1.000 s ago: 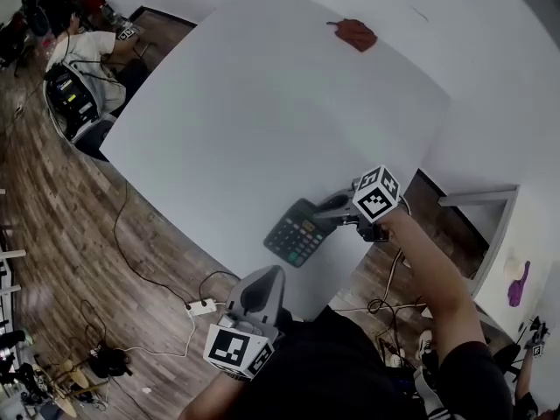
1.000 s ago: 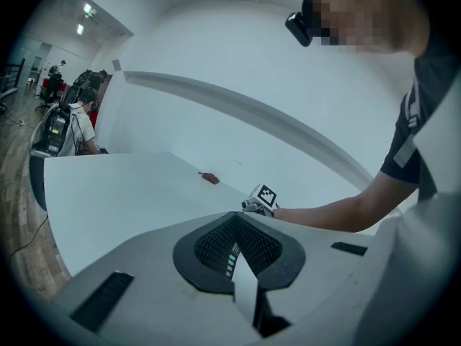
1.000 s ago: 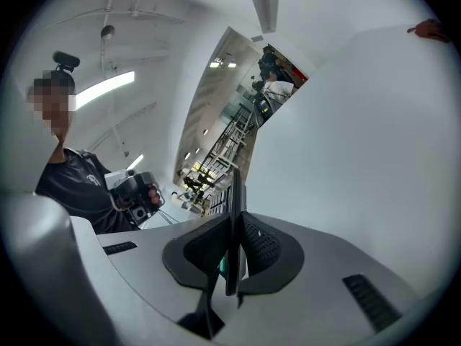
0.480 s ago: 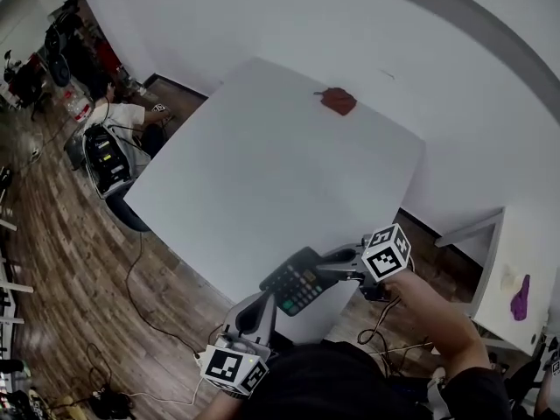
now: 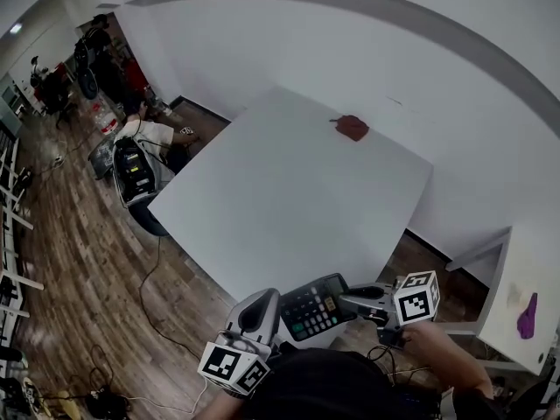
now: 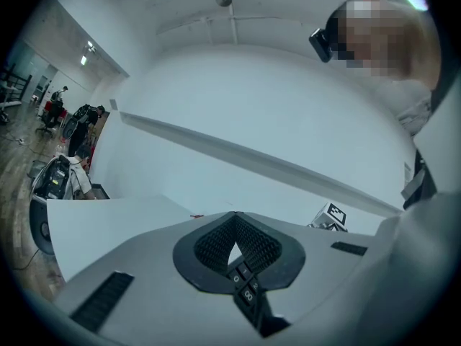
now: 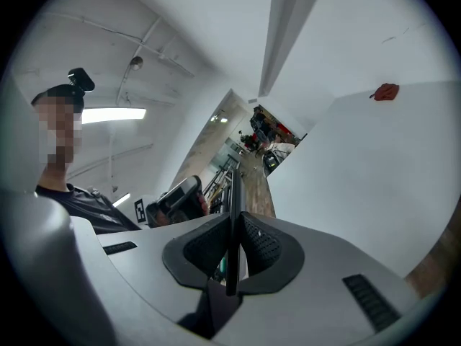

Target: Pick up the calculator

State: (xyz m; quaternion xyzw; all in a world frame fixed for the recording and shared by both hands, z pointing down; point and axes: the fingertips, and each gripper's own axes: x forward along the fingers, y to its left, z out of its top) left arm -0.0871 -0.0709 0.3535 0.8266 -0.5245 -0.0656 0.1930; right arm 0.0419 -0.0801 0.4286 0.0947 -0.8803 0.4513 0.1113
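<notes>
The dark calculator (image 5: 317, 306) hangs in the air past the near edge of the white table (image 5: 289, 191), keys facing up. My right gripper (image 5: 344, 297) is shut on its right side. In the right gripper view the calculator (image 7: 232, 193) is a thin dark slab edge-on between the pads of the right gripper (image 7: 232, 225). My left gripper (image 5: 265, 301) points up right beside the calculator's left edge, its jaws together. In the left gripper view a few keys (image 6: 243, 281) show through the slit behind the tips of the left gripper (image 6: 232, 225); touching or not, I cannot tell.
A small red object (image 5: 352, 128) lies at the table's far side. A person sits by equipment (image 5: 140, 147) on the wooden floor at the left. A white shelf (image 5: 516, 269) with a purple thing (image 5: 528, 315) stands at the right. Cables lie on the floor (image 5: 96, 401).
The right gripper has lifted the calculator off the table's near edge and drawn it toward me. The head view has tilted up. The left gripper now stands close beside the calculator.
</notes>
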